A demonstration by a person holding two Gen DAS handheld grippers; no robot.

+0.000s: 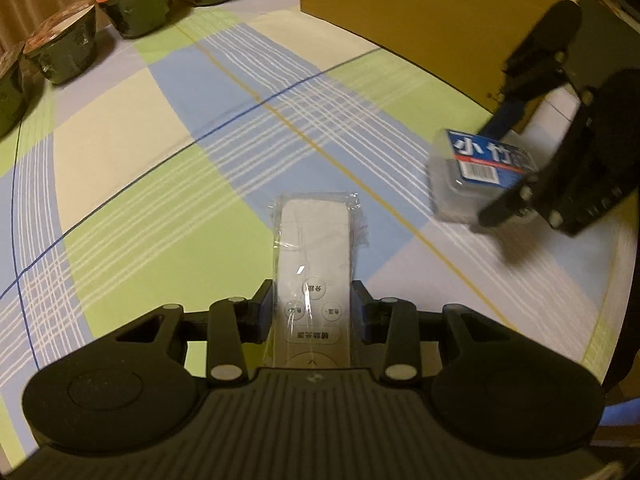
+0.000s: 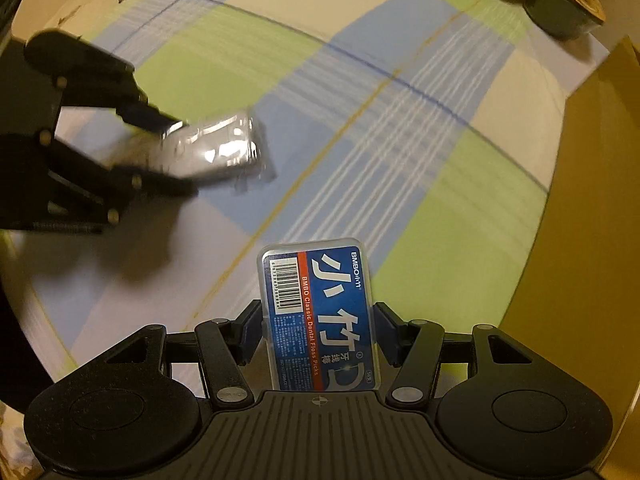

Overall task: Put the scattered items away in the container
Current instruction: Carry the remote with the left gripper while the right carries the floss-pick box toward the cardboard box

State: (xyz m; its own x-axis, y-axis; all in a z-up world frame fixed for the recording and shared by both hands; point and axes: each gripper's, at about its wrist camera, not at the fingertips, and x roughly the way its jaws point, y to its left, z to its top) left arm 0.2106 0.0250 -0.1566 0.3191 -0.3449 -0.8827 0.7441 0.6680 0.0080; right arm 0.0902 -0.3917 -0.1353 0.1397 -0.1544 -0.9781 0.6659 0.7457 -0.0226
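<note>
My left gripper (image 1: pixel 313 306) is shut on a white remote control (image 1: pixel 310 264) wrapped in clear plastic, held above the checked tablecloth. From the right wrist view the same remote (image 2: pixel 218 152) shows blurred at the left, in the left gripper (image 2: pixel 176 156). My right gripper (image 2: pixel 318 328) is shut on a clear dental floss pick box (image 2: pixel 318 312) with a blue label. In the left wrist view that box (image 1: pixel 480 172) hangs at the right in the right gripper (image 1: pixel 496 168). A brown cardboard box (image 1: pixel 420 12) stands at the far right of the table.
Several dark green sealed bowls (image 1: pixel 136 4) line the table's far left edge; one bowl (image 2: pixel 564 4) appears at the top right in the right wrist view. The cardboard box wall (image 2: pixel 592 220) fills the right side there. The plaid cloth (image 1: pixel 180 160) lies bare in the middle.
</note>
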